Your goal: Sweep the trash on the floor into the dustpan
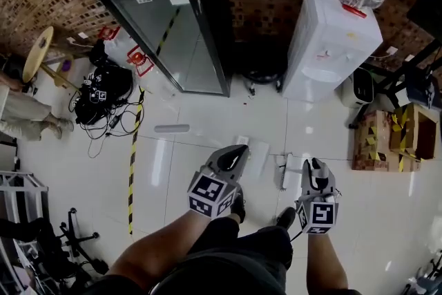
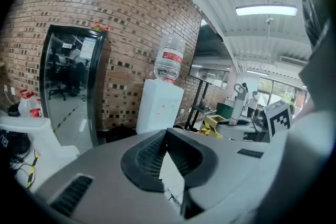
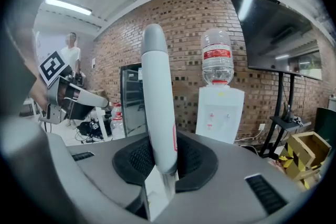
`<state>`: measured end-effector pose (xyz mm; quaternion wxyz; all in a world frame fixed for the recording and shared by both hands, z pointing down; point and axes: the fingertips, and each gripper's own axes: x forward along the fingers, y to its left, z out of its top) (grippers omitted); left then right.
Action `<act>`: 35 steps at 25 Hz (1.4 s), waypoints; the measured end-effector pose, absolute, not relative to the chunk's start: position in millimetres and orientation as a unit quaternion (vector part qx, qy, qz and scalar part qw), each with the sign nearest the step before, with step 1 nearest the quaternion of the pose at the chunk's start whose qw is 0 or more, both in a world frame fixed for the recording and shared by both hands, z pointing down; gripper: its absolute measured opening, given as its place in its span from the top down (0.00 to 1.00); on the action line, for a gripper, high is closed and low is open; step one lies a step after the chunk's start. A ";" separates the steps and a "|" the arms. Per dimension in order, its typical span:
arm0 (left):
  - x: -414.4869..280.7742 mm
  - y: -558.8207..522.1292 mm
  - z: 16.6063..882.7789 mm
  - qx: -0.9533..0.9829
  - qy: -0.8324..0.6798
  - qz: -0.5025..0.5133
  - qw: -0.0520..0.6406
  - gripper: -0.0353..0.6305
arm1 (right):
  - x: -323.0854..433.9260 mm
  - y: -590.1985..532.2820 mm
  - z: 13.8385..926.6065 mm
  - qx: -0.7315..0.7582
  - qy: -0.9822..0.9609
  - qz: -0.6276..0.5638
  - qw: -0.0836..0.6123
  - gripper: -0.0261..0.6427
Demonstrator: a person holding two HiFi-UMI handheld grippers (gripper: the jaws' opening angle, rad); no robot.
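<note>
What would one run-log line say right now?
left gripper: shut on dustpan handle | right gripper: shut on broom handle

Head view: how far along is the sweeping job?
Done: pick-up, it seems. In hand: the right gripper is shut on a long handle; the left gripper pinches a thin white piece, probably the dustpan's handle. Left: all the sweeping; a grey roll, possibly trash, lies on the floor ahead.
</note>
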<state>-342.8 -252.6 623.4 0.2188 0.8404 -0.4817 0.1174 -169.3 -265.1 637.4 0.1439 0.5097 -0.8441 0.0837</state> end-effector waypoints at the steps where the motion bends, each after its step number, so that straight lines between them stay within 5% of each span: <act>1: -351.0 -250.7 624.0 0.837 -0.487 0.116 0.221 0.94 | -182.0 -265.8 636.2 0.504 -0.848 0.086 0.140 0.85; 13: -403.2 -223.7 603.9 0.826 -0.509 0.098 0.221 0.94 | -271.2 -255.2 589.6 0.455 -0.880 0.094 0.100 0.85; 20: -372.1 -226.5 563.7 0.832 -0.509 0.061 0.212 0.94 | -191.4 -238.7 537.9 0.494 -0.860 0.094 0.080 0.85; 35: -182.9 -282.3 429.2 0.869 -0.467 0.028 0.162 0.94 | 33.3 -223.6 401.5 0.570 -0.816 0.057 0.071 0.85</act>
